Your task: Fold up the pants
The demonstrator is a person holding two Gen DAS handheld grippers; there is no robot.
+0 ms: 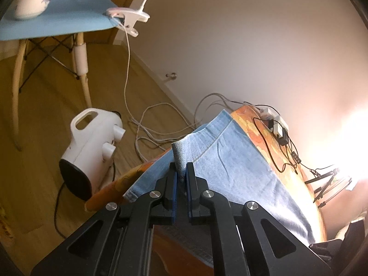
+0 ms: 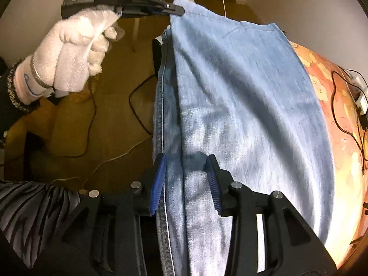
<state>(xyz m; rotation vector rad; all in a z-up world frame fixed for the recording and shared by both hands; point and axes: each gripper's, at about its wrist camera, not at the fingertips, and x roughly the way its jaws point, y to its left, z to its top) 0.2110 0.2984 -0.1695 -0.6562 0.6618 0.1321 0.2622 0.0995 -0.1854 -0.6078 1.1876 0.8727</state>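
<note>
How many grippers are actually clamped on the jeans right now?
1. The left gripper is shut on a bunched corner of the jeans at the table's far end. The right gripper straddles the near edge with jaws apart, not clamping.

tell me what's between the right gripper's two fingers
A stretch of the light blue pants, near their seamed edge, runs between the parted fingers of the right gripper; the pads don't clamp it. The right wrist view shows this.
</note>
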